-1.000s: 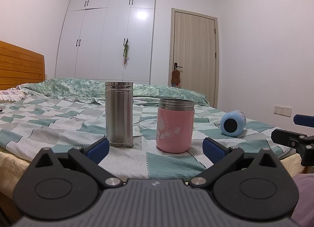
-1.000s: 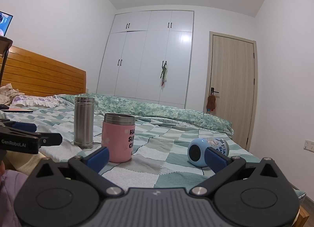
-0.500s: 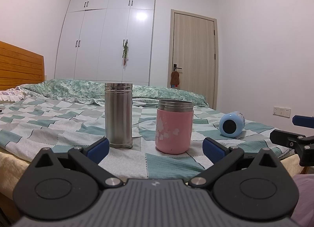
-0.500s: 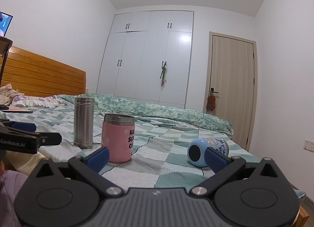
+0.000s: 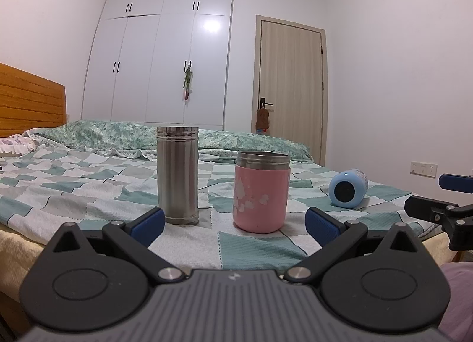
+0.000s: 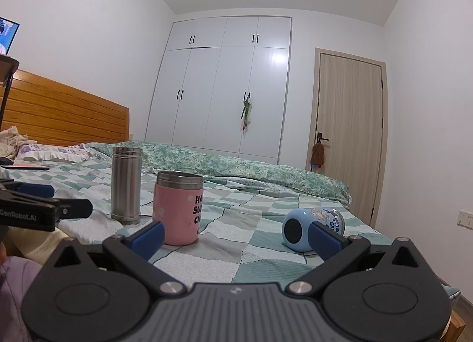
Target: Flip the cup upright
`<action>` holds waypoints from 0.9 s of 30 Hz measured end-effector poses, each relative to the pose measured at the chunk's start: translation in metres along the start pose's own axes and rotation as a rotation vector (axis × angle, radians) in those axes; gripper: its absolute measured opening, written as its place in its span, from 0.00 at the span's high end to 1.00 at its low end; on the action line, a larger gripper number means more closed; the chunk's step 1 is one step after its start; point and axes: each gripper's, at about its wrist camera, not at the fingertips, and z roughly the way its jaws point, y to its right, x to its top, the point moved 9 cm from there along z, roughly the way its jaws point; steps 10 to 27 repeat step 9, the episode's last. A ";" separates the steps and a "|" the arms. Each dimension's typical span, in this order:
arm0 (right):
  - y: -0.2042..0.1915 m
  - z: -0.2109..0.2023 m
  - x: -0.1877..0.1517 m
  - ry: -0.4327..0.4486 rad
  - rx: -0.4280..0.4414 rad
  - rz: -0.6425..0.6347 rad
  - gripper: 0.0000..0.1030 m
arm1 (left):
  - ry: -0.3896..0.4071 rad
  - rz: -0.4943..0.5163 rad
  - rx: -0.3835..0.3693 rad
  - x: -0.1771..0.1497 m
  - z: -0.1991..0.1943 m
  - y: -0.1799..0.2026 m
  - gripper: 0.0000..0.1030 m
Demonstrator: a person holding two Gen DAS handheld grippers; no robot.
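A small light-blue cup (image 5: 348,189) lies on its side on the checked bedspread, its round base facing me; in the right wrist view the cup (image 6: 307,228) sits just behind my right fingertip. A steel flask (image 5: 177,174) and a pink cup (image 5: 260,191) stand upright to its left; they also show in the right wrist view, the flask (image 6: 126,185) and the pink cup (image 6: 178,207). My left gripper (image 5: 233,225) is open and empty, near the bed's front edge before the pink cup. My right gripper (image 6: 236,237) is open and empty, short of the blue cup.
The bed (image 5: 74,170) has a wooden headboard (image 6: 62,117) at left and a rumpled green duvet (image 6: 236,164) at the back. A white wardrobe (image 5: 159,58) and a door (image 5: 291,90) stand behind. The right gripper shows at the left view's right edge (image 5: 437,209).
The left wrist view has tilted slightly, so the cups sit a little higher in frame. The right gripper has barely moved. Both grippers stay open and the cups have not moved.
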 end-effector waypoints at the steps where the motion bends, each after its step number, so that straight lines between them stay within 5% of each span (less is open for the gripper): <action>1: 0.000 0.000 0.000 0.000 0.000 0.000 0.00 | 0.001 0.002 0.001 0.000 0.000 0.000 0.00; 27: 0.000 0.000 0.000 0.000 0.000 0.000 0.00 | 0.005 -0.003 0.001 0.000 0.000 -0.001 0.00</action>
